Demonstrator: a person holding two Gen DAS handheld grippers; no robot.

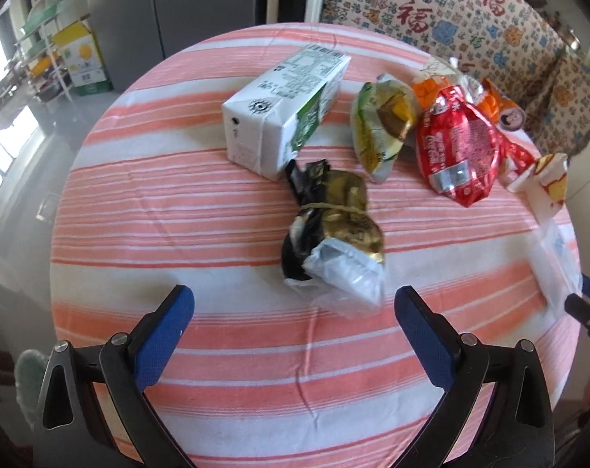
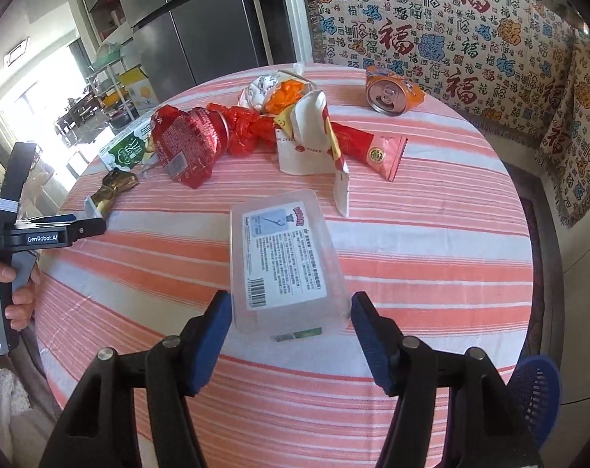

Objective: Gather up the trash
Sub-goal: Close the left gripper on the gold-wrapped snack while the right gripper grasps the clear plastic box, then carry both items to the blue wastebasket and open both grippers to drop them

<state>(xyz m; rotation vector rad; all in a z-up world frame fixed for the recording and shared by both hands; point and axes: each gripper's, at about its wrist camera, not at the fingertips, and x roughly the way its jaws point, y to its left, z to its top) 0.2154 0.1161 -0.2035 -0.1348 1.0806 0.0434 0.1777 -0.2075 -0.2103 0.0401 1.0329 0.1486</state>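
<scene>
- A clear plastic box (image 2: 285,265) with a printed label and barcode lay flat on the striped tablecloth (image 2: 431,234), its near end between the right gripper (image 2: 291,329)'s blue pads, untouched
- A gold-and-black wrapper (image 1: 333,230), tied round, lay just ahead of the left gripper (image 1: 295,319), jaws wide open
- "GenRobot.AI" showed on the left gripper's body

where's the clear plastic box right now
In the right wrist view, the clear plastic box lies flat on the striped tablecloth, its near end between the open right gripper's fingers, just in front of the white paper cup.
</scene>
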